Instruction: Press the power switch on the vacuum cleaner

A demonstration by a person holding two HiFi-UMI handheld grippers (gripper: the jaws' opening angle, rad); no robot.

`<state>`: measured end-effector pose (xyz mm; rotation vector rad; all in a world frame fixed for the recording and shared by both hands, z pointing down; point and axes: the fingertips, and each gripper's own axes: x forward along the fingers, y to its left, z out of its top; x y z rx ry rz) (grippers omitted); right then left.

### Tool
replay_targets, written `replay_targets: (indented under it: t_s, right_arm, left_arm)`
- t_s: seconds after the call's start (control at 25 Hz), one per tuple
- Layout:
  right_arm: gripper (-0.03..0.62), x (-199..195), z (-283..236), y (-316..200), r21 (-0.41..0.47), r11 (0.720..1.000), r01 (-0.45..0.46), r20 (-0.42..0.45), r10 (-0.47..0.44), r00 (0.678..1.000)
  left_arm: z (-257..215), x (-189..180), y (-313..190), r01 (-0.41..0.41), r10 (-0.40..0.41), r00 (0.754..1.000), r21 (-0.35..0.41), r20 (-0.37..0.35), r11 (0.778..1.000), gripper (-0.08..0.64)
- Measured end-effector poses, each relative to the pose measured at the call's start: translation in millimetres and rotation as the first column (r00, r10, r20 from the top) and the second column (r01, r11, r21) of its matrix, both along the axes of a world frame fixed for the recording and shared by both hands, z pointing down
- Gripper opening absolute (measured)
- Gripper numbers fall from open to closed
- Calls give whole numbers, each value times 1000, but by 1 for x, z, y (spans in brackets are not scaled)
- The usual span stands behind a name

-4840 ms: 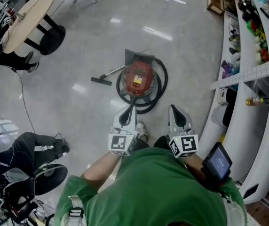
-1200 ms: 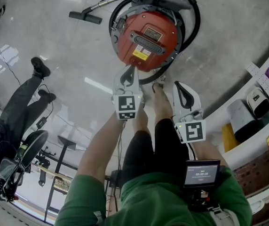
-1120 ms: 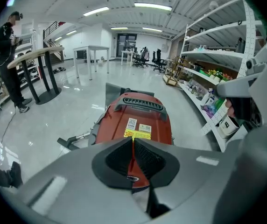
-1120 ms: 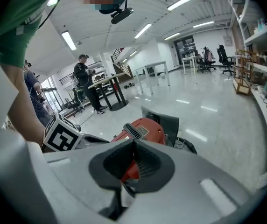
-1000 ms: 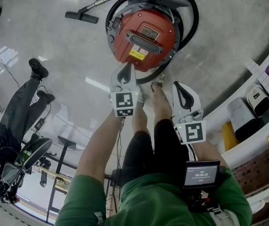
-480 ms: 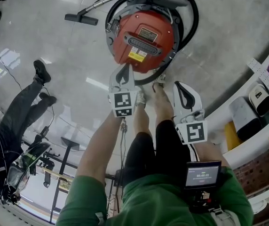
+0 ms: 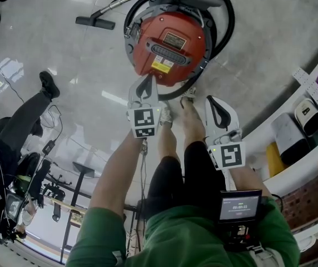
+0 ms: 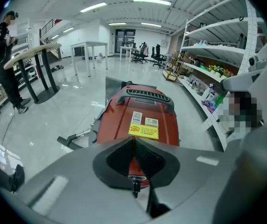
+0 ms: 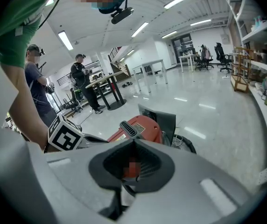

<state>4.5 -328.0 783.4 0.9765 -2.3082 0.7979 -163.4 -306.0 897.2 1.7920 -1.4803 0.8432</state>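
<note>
Both grippers closed before the red vacuum cleaner (image 7: 171, 40) on the floor (image 7: 64, 60).
The left gripper (image 7: 147, 79), jaws pressed together on nothing, has its tip at the vacuum cleaner's near edge. The right gripper (image 7: 210, 100), likewise closed and empty, hangs farther back, beside the person's feet.

The person has closed in on the red vacuum cleaner (image 7: 170, 40). About five seconds ago it lay small and well ahead on the floor (image 7: 64, 54); now it fills the top of the head view. Over the last second the left gripper (image 7: 145, 78) has edged slightly leftward at the vacuum's near rim. The bystander (image 7: 14, 121) at the left has drawn one leg in.
</note>
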Motion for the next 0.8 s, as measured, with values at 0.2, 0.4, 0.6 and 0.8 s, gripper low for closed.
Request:
replay_targets:
  t_s: [0.2, 0.4, 0.6, 0.8]
  right_arm:
    - [2, -2, 1, -1, 4, 1000, 2, -2, -2, 1000]
    - [2, -1, 1, -2, -9, 1000, -10, -4, 10, 1000]
    - [2, 0, 2, -2, -9, 1000, -9, -6, 9, 1000]
    - [2, -2, 1, -3, -5, 1000, -11, -4, 11, 1000]
  left_arm:
    - [1, -1, 0, -15, 15, 1000, -2, -3, 1000, 11]
    - [6, -1, 0, -25, 25, 1000, -22, -11, 999, -4]
    - [6, 0, 0, -43, 42, 999, -22, -14, 999, -5]
    - [6, 0, 0, -39, 38, 999, -28, -18, 999, -5]
